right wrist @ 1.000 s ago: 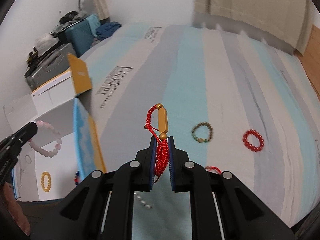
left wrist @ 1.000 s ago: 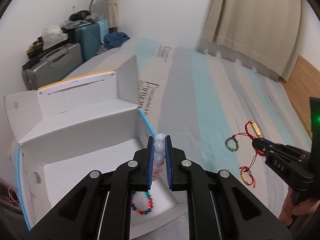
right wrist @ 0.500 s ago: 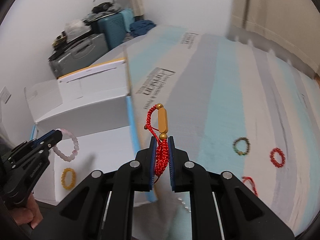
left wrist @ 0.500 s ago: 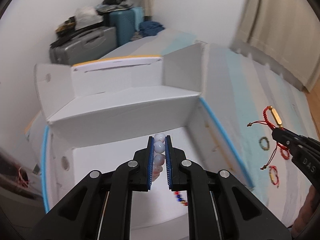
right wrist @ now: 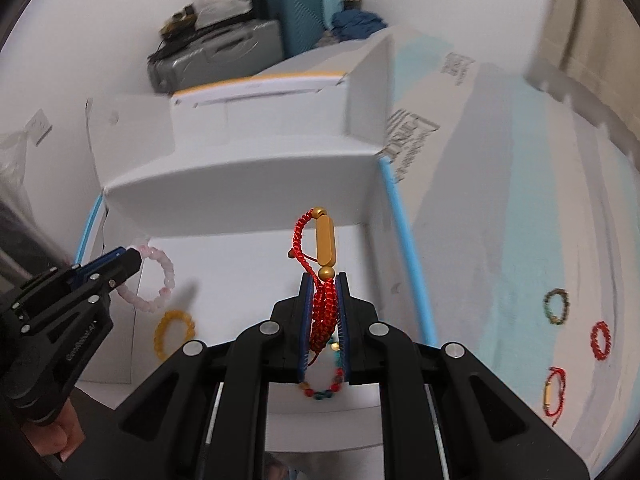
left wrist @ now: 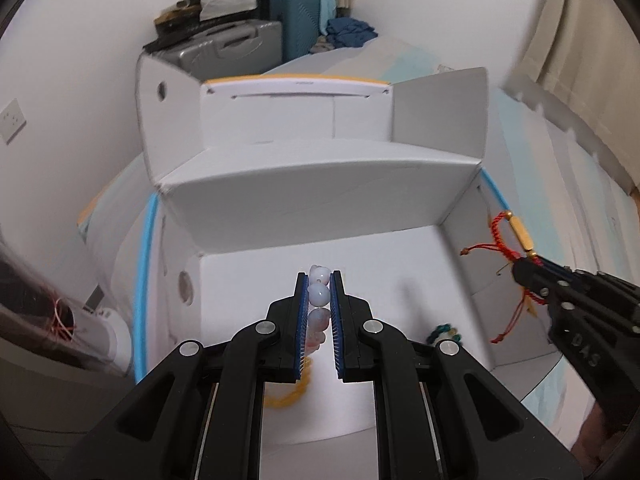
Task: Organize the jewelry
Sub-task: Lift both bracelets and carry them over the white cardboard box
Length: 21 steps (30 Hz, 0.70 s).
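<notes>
My left gripper (left wrist: 319, 280) is shut on a pale pink bead bracelet (left wrist: 319, 294), held over the floor of an open white cardboard box (left wrist: 320, 184). The same bracelet (right wrist: 154, 280) hangs as a loop from that gripper (right wrist: 130, 258) in the right wrist view. My right gripper (right wrist: 324, 280) is shut on a red cord bracelet with a gold tube bead (right wrist: 326, 246), also above the box; it shows at the box's right wall (left wrist: 516, 236). A yellow bead bracelet (right wrist: 174, 334) and a multicoloured bead bracelet (right wrist: 324, 388) lie on the box floor.
The box stands on a blue and grey striped bed cover (right wrist: 520, 200). On it lie a dark green bracelet (right wrist: 557, 306), a red bead bracelet (right wrist: 601, 340) and another red cord bracelet (right wrist: 554, 392). Suitcases (left wrist: 248, 44) are stacked by the far wall.
Both grippers have swung left from over the bed cover to over the open box, each still holding its bracelet. The box now fills both views.
</notes>
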Available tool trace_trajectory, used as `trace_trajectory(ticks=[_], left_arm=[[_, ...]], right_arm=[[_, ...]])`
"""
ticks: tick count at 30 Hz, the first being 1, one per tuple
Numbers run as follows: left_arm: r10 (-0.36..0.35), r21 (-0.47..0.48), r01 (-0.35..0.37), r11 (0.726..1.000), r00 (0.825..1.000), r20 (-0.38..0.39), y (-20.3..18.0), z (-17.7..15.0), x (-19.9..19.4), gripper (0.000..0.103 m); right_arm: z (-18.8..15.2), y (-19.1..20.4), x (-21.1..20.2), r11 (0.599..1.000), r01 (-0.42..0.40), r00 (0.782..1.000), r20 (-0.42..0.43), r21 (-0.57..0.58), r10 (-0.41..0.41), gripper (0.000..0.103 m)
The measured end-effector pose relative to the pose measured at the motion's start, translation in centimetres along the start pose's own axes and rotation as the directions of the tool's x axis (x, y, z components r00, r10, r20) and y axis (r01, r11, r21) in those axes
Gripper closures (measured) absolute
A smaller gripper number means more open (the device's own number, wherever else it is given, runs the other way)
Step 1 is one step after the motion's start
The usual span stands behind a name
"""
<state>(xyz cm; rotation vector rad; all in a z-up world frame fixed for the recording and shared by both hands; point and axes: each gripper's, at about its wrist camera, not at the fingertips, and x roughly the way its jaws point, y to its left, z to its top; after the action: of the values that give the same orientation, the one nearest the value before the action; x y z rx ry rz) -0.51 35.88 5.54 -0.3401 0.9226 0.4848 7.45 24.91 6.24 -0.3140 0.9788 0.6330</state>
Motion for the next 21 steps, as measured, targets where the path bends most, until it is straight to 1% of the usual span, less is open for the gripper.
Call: trace_trajectory(ticks=[7, 13, 21], left_arm=[[0.022, -0.047, -0.024, 0.999, 0.998, -0.052, 2.9, -2.1, 1.1, 0.093], [0.023, -0.065, -0.028, 0.997, 0.996, -0.081, 4.2, -2.8, 1.9, 0.093], [0.021, -0.067, -0.028, 0.997, 0.994, -0.103, 4.7, -3.0, 2.8, 0.093]], right_arm=[[-0.9, 2.5, 3.5, 0.998, -0.018, 0.997, -0.081, -0.052, 0.013, 0.092], [-1.7, 3.4, 5.6, 0.998, -0.018, 0.991, -0.133, -0.061, 0.010, 0.092], [-1.9, 3.4, 6.3, 0.998, -0.010, 0.988, -0.153, -0.062, 0.001, 0.092]])
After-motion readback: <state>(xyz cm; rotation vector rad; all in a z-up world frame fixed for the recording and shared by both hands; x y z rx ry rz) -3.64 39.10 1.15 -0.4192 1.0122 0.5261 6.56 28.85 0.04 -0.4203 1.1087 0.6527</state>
